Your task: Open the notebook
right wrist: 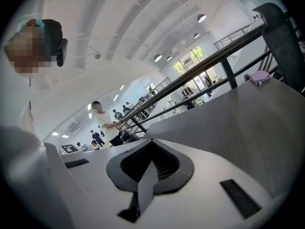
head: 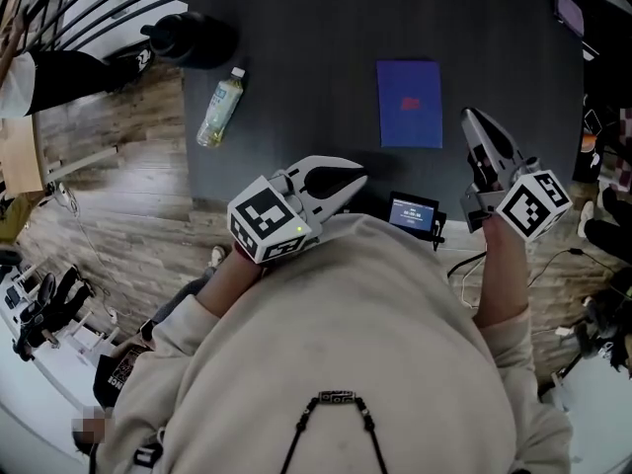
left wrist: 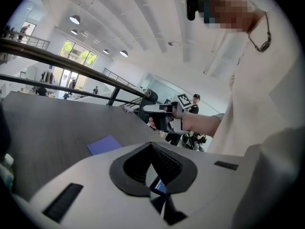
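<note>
A closed blue notebook lies flat on the dark grey table, toward its right side. The left gripper view shows the notebook as a blue patch ahead on the table. My left gripper hangs over the table's near edge, left of the notebook and short of it, with its jaws together and nothing between them. My right gripper is just right of the notebook's near right corner, shut and empty. Neither gripper touches the notebook.
A clear plastic bottle lies on its side at the table's left edge. A black rounded object sits at the far left corner. A small black device with a lit screen stands at the near edge between my grippers.
</note>
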The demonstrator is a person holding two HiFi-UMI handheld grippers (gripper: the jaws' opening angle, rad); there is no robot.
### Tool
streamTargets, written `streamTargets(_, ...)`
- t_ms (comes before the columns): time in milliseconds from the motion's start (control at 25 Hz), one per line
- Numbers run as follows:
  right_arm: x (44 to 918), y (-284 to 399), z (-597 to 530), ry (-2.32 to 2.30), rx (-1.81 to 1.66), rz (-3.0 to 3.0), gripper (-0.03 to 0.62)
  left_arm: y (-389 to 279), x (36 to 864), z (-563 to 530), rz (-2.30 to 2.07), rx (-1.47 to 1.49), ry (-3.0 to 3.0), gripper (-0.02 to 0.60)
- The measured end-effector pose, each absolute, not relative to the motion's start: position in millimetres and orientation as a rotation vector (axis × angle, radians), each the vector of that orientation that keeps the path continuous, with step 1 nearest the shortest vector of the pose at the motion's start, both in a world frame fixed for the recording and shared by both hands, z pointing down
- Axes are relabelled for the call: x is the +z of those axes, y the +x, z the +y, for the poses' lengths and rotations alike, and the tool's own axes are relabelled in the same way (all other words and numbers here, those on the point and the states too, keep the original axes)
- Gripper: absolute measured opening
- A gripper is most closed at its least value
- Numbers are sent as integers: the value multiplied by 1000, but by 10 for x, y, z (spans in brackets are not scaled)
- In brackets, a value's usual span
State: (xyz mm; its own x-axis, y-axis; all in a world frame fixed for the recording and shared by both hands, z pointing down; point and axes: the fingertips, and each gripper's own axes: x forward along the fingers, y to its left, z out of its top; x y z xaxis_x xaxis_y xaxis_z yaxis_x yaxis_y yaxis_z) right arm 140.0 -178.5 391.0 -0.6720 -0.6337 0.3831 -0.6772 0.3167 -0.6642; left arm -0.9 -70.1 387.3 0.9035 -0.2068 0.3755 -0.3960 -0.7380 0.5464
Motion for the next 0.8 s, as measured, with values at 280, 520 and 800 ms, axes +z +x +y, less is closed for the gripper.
streamTargets(280, 4250, 1375, -1906, 1181, 1335, -2472, 14, -38, 4109, -819, -503, 451, 2371, -2)
streamTargets(520, 4547, 1343, -1972, 1134, 1388, -2476, 18, -97, 4373, -849, -567, 481, 2297, -1)
streamTargets(800, 4782, 1368, -2024, 1105, 1413, -2442, 21, -70, 4528, -812, -586, 518, 2267, -1)
